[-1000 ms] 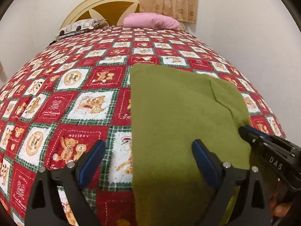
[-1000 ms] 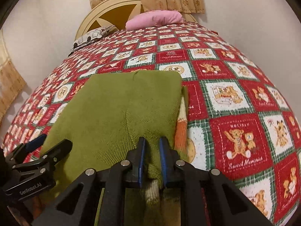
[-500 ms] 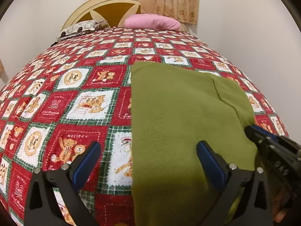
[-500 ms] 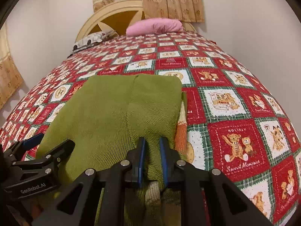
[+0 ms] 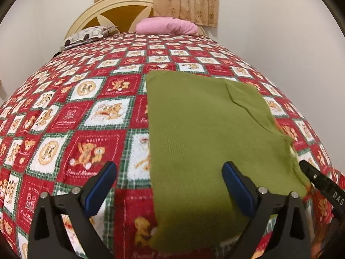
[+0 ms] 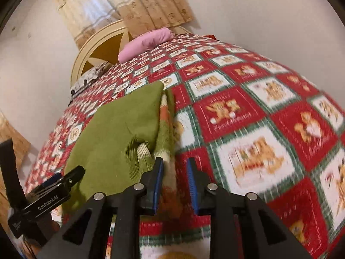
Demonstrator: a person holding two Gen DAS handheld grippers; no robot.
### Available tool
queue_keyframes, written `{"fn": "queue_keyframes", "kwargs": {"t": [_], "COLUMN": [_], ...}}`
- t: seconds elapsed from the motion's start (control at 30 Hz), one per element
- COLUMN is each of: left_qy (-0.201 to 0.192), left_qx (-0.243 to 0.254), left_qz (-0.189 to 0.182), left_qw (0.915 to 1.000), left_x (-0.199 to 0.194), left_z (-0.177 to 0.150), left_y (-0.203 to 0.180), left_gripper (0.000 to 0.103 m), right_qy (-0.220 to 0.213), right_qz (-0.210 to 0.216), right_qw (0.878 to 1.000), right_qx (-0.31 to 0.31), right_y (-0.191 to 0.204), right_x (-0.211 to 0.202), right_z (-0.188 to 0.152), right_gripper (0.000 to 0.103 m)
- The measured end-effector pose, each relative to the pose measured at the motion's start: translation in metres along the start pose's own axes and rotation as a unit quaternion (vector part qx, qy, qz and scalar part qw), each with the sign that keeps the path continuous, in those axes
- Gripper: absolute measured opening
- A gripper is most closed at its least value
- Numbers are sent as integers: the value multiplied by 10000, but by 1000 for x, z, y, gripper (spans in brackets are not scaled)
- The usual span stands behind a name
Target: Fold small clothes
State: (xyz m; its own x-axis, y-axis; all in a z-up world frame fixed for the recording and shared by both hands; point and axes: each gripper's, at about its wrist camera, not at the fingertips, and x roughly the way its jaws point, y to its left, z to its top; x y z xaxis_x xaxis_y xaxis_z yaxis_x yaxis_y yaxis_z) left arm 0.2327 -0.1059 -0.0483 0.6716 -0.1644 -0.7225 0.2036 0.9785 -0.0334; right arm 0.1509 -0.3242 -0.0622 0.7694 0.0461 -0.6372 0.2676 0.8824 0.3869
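Note:
A green knitted garment (image 5: 204, 133) lies folded flat on the patchwork bedspread (image 5: 86, 116), with a sleeve folded over its right side. My left gripper (image 5: 169, 183) hangs open and wide over the garment's near left edge, with nothing between its fingers. In the right wrist view the garment (image 6: 120, 129) shows a striped cuff at its near right corner. My right gripper (image 6: 174, 172) is just beside that corner. Its jaws are opening and the cloth edge lies loose by the left pad, not pressed. The left gripper (image 6: 54, 181) shows at the lower left.
A pink pillow (image 5: 167, 26) and a patterned pillow (image 5: 86, 37) lie at the round headboard (image 5: 112, 13) at the far end. Curtains (image 5: 185, 0) hang behind. White walls close in on both sides of the bed.
My right gripper was shut on the garment's near edge; its jaws have now parted off the cloth, and it has rolled and slid to the right. The left gripper drew back a little.

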Motion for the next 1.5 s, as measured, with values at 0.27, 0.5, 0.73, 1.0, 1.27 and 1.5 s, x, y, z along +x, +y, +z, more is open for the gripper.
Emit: {"fn": "queue_keyframes", "kwargs": {"t": [0.27,0.5,0.73,1.0,1.27,1.5], "left_qy": [54,33,32,58,594,848], "left_qx": [134,184,279,-244,-1259,-1061], "left_qz": [-39,-87,-122,-925,-1394,-1466], "left_qw": [9999,9998,9995,9954,9804,9798], "left_x": [-8,-9,-5,8,60,85], "left_z": [-3,4,9,41,61,51], "left_y": [-2,-3,-5,8,30,24], "left_gripper": [97,97,97,97,87,85], "right_qy": [-37,-62,-155,-36,492,987], "right_qz": [47,137,205,386,749,1069], "right_qw": [10000,9997,9992,9990,9960,9893], "right_qx": [-11,-188,-317,-211,73,-129], "right_y": [-4,-5,-7,-15,-19,-8], "right_x": [-9,-20,-28,-11,49,109], "right_z": [-7,0,11,39,73,79], "right_gripper": [31,44,56,56,56,56]}}
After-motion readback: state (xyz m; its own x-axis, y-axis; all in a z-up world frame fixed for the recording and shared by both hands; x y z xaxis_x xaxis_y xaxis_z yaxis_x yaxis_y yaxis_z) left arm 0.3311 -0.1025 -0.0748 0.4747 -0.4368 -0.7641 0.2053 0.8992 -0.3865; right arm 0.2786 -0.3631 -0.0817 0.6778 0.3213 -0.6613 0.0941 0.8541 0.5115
